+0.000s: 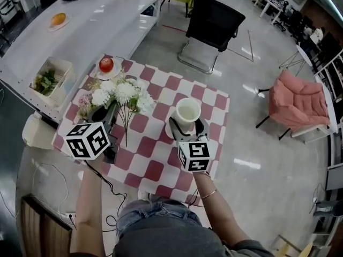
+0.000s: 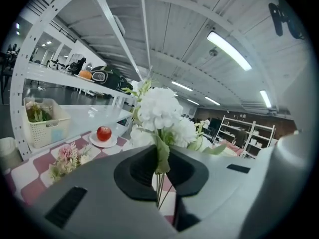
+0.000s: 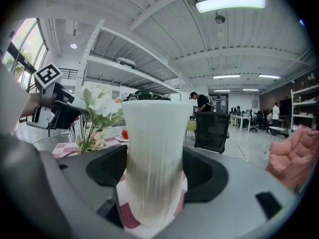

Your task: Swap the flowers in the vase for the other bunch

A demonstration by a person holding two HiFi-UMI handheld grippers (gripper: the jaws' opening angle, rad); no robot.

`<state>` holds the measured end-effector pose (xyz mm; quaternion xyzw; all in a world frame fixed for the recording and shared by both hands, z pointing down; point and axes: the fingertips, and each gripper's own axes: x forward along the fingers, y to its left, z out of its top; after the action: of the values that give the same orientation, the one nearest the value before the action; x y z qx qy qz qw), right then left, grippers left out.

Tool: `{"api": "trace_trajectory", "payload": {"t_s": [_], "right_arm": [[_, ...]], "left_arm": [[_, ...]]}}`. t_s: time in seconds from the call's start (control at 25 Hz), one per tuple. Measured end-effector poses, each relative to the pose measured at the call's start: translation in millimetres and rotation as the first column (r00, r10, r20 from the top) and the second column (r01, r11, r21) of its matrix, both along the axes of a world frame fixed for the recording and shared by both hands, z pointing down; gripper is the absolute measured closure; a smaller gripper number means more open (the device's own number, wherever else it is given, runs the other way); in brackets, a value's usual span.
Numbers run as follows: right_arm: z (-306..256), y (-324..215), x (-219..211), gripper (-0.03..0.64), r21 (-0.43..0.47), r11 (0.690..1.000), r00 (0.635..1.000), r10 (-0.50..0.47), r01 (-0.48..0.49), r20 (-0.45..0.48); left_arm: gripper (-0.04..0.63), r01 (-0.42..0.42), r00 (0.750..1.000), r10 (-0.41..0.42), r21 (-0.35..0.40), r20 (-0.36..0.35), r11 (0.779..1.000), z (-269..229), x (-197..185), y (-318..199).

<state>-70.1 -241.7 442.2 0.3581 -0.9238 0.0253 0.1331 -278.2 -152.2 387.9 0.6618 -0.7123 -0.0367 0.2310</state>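
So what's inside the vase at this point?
No stems show in the vase; its mouth looks empty from above, the bottom not clear. The white flowers are outside, held by the left gripper.

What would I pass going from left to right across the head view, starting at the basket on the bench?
white basket of greens → pink flower bunch → white flower bunch → white vase → pink armchair
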Motion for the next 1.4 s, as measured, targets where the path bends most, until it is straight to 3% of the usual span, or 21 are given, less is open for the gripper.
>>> {"api": "trace_trajectory", "payload": {"t_s": [0.36,0.68,1.04,1.12,1.24,1.4], "right_arm": [[2,0,-1,0.267,-0.015,1.0,1.0,0.012,-0.012,0.008],[3,-1,-2,0.267,-0.019,1.0,1.0,0.012,-0.012,0.014],[3,-3,-1,0.266,-0.034,0.999,0.999,0.012,-0.011,0.03],[3,-3,-1,0.266,-0.033,0.999,0.999,0.006,-0.005,0.032],[3,-3,0,0.265,-0.037,0.999,0.999,0.007,-0.006,0.035],[1,-3,3,0.265,-0.04,0.999,0.999,0.012,-0.011,0.039]], "left_arm": [[0.557,0.014,1.0,-0.014,-0.122,-0.001,0.992,57,-14,-30],[0.555,0.015,1.0,-0.015,-0.257,0.004,0.966,119,-19,-57],[0.549,0.039,0.999,-0.033,-0.32,0.023,0.947,152,-19,-68],[0.531,0.051,0.999,-0.044,-0.325,0.029,0.944,155,-19,-66],[0.45,0.06,0.998,-0.048,-0.346,0.042,0.936,156,-16,-61],[0.408,0.118,0.989,-0.082,-0.334,0.122,0.935,144,-13,-37]]}}
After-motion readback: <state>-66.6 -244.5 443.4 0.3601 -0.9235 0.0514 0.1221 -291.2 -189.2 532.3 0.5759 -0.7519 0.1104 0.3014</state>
